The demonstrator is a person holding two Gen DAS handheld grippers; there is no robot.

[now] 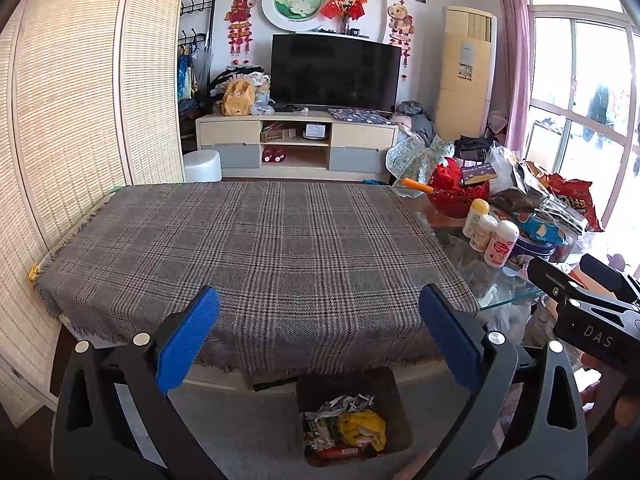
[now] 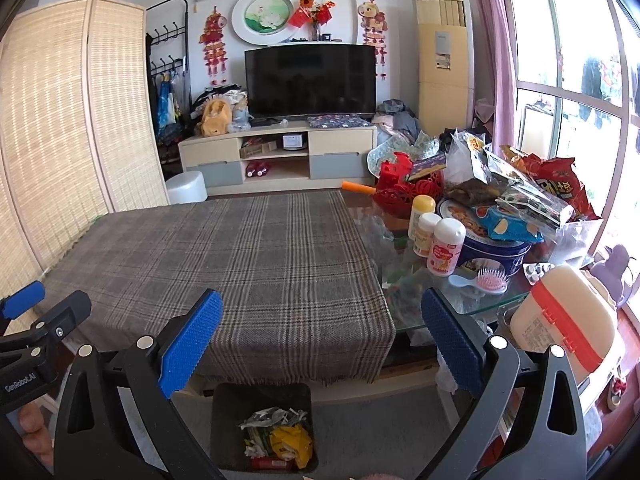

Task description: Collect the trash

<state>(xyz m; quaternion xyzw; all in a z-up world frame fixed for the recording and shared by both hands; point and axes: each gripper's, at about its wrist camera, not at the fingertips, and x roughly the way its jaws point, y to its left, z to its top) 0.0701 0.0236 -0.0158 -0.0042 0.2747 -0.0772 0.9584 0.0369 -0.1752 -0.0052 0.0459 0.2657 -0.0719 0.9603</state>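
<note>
A dark square bin [image 1: 390, 390] [image 2: 224, 416] stands on the floor in front of the table, holding crumpled paper, a yellow wrapper [image 1: 362, 428] [image 2: 292, 440] and a red packet. My left gripper [image 1: 318, 320] hovers open above the table's front edge, blue pads wide apart, nothing between them. My right gripper [image 2: 322, 322] is also open and empty, held over the same edge slightly to the right. The plaid cloth [image 1: 248, 248] [image 2: 224, 248] on the table shows no loose items. The right gripper's black body [image 1: 580, 304] shows at the right of the left wrist view.
The table's glass right end carries white bottles [image 2: 440, 248], a blue tin [image 2: 492, 252], snack bags [image 2: 532, 196], a red basket [image 2: 404, 184], a pink hairbrush [image 2: 486, 280] and a cream container [image 2: 560, 316]. A woven screen [image 1: 72, 112] stands left. A TV stand [image 1: 296, 140] lies beyond.
</note>
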